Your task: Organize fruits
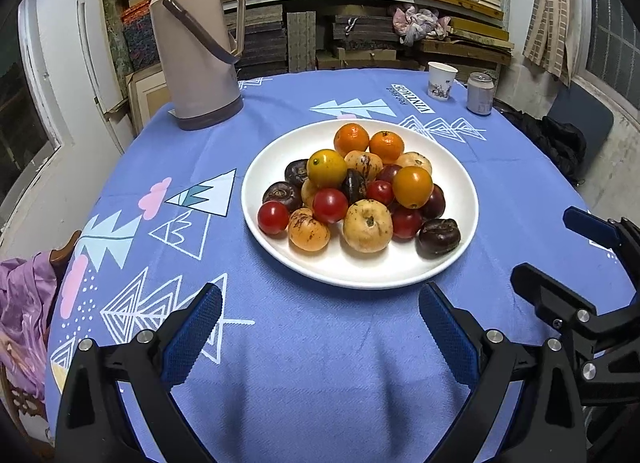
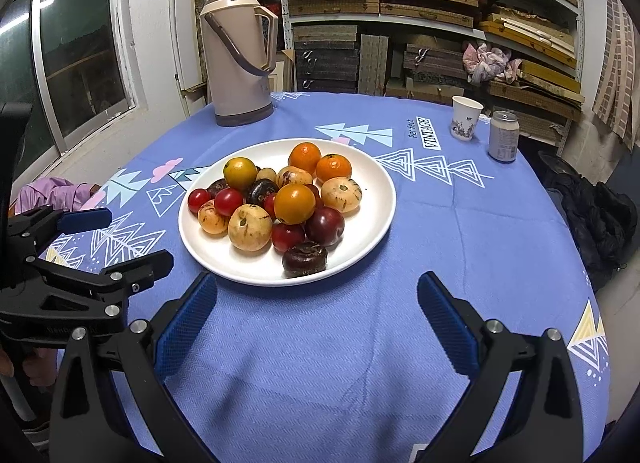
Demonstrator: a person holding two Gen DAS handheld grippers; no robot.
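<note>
Hovering side by side over the bench, the left tongs [image 1: 320, 327] and right tongs [image 2: 318, 317], both spread apart and empty, face the white plate [image 1: 460, 179] of heaped fruits [image 1: 352, 191] (no long axis) just ahead, neither clearly nearer.

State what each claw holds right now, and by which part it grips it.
Nothing is held. The left claw and the right claw are both open over the bare tablecloth, short of the plate of fruit.
</note>
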